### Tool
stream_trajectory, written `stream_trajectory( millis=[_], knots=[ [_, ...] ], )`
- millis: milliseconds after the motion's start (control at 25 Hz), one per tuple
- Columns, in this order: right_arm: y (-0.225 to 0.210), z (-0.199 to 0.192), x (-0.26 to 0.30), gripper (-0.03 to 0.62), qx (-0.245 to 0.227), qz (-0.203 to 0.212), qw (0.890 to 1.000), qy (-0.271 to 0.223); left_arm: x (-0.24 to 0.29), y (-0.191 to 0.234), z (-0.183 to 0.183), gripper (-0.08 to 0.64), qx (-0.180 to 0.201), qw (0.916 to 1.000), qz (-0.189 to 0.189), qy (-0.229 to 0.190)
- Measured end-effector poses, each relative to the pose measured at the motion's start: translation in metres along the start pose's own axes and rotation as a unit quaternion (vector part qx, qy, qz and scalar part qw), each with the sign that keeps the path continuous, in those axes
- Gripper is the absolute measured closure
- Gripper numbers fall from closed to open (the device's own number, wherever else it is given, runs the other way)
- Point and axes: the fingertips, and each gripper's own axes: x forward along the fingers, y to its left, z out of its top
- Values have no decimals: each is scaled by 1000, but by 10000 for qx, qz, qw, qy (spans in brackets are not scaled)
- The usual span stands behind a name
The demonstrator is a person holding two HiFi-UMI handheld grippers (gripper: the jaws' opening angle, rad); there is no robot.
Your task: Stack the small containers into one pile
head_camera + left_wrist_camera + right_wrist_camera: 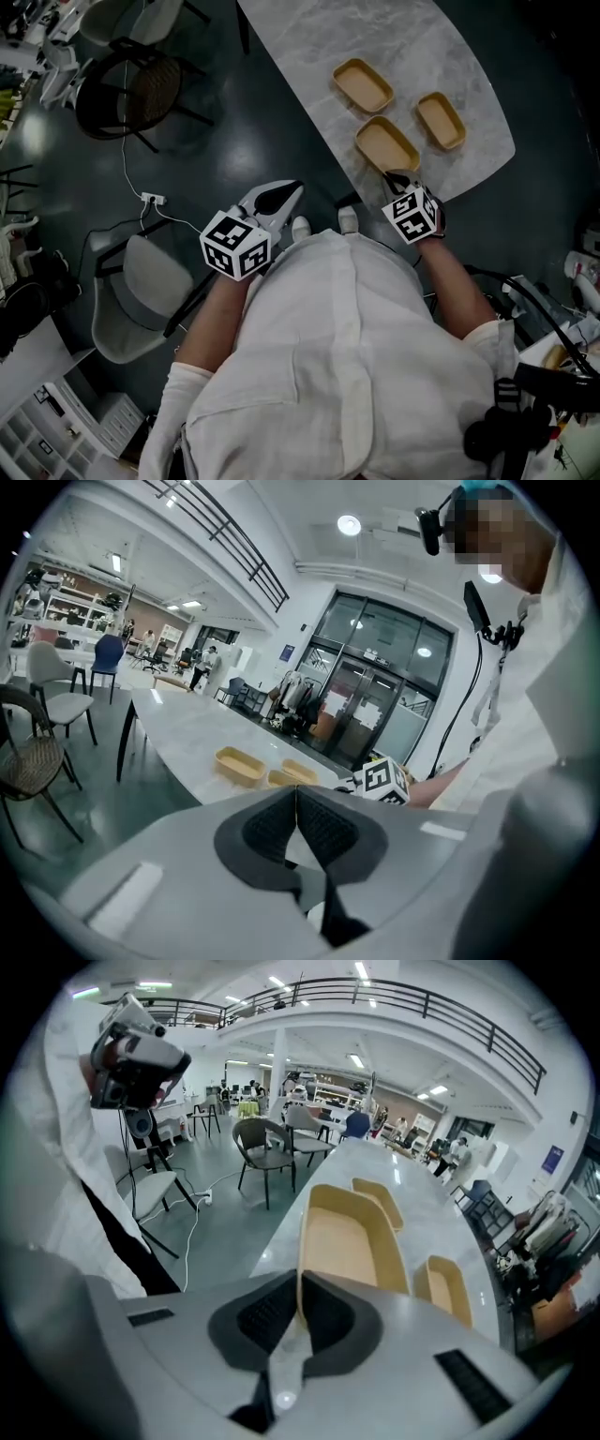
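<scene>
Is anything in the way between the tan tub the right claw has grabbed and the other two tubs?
Nothing visible. The right gripper is shut on the near rim of the nearest tan rectangular plastic container. Only bare grey marble tabletop lies between it and the far tan container and the side tan container.

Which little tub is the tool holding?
Look at the grey marble table. Three tan tubs sit at its end, and the nearest tub to the person is yours. Unlike the far tub and the side tub, it has the right tool pinching its rim.
</scene>
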Motion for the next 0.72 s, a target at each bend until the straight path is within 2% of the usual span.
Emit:
stream_trajectory(
  millis=[280,440,720],
  knots=[
    [-36,28,-20,577,2,-239,9991,-336,8,-5,1,552,-14,9999,79,-109],
    [-64,45,-8,577,-55,-400,9984,-397,5,-5,4,552,81,9996,196,-185],
    [-103,63,25,577,-107,-489,9983,-311,-9,1,-1,552,45,9978,611,-251]
  ],
)
